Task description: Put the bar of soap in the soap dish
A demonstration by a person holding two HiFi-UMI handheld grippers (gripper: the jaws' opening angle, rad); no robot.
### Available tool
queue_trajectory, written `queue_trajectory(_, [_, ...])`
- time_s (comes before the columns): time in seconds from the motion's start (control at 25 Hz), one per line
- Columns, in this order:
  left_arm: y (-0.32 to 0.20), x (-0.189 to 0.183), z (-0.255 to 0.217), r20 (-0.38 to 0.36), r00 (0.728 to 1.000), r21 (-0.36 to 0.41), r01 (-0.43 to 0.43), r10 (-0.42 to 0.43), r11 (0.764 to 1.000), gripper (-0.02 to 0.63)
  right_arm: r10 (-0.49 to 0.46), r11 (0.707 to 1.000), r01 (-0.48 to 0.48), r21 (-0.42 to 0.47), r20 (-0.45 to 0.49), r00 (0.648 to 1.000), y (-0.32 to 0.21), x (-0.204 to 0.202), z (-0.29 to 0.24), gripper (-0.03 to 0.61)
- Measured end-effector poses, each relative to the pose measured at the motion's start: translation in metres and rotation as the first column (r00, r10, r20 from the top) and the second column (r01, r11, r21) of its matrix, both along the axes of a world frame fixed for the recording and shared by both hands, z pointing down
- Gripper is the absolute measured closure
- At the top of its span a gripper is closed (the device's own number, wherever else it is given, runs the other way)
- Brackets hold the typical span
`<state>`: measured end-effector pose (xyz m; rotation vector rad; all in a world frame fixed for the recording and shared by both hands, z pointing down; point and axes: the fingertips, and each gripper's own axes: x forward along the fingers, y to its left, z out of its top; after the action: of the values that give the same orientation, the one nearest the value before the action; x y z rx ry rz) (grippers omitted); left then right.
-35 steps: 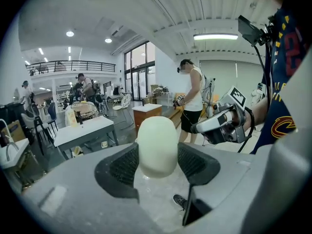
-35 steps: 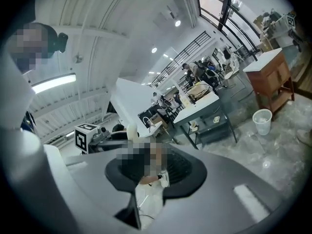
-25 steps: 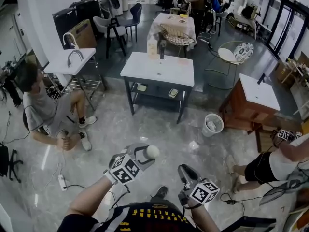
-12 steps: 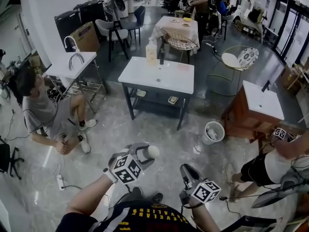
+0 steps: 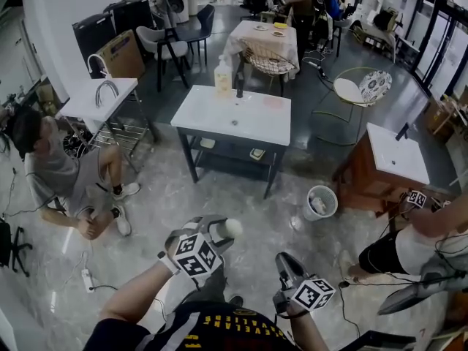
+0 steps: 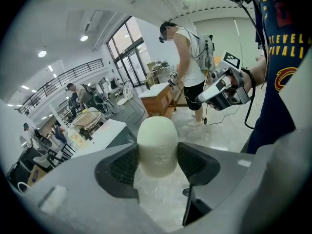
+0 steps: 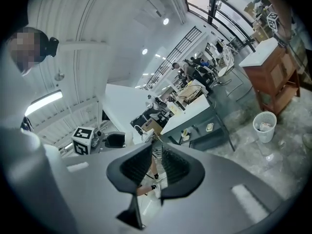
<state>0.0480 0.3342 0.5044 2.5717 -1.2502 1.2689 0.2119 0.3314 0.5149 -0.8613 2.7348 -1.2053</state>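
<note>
A cream, rounded bar of soap (image 6: 157, 143) sits clamped between the dark pads of my left gripper (image 6: 157, 164). In the head view the soap (image 5: 232, 227) sticks out of the left gripper (image 5: 222, 234) above the floor. My right gripper (image 5: 284, 259) hangs lower right; its jaws are closing, with a narrow gap and nothing between them (image 7: 157, 167). A white table (image 5: 241, 123) stands ahead, with a small dish-like item (image 5: 257, 153) on its lower shelf. I cannot tell which item is the soap dish.
A pump bottle (image 5: 222, 75) stands on the table's far edge. A person sits on the floor at left (image 5: 62, 178); another stands at right (image 5: 420, 243). A waste basket (image 5: 320, 202) and a wooden cabinet (image 5: 387, 159) lie right of the table.
The view has moved forward, so the white table sits a little nearer. Both grippers keep their places in the picture, the left still holding the soap.
</note>
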Motion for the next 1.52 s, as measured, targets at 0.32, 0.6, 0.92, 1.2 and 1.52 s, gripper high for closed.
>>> queue_trajectory(0.32, [-0.077,-0.038,0.004,-0.029,0.999,0.029,-0.035,0.036,0.999,0.365,0.052,0.998,-0.052,-0.018,-0.015,0.999,-0.067,-0.034,0.013,0.517])
queue_trajectory(0.6, [-0.14,-0.095,0.003,-0.029,0.997,0.036,-0.072,0.073,0.997,0.365,0.072,0.997,-0.072,-0.004,0.002,0.997,-0.138,-0.102,-0.001,0.525])
queue_trajectory(0.92, [-0.195,-0.157,0.009,-0.063,0.995,0.031,-0.071,0.073,0.997,0.365,0.068,0.997,-0.069,-0.024,-0.016,0.998,-0.185,-0.165,0.004,0.526])
queue_trajectory(1.2, [-0.23,-0.174,0.016,-0.085,0.993,0.025,-0.078,0.08,0.997,0.365,0.065,0.997,-0.067,-0.046,-0.047,0.997,-0.218,-0.183,0.013,0.528])
queue_trajectory(1.52, [-0.29,-0.186,0.02,-0.063,0.996,0.019,-0.064,0.065,0.998,0.367,0.023,0.997,-0.025,-0.07,-0.032,0.999,-0.279,-0.204,0.025,0.531])
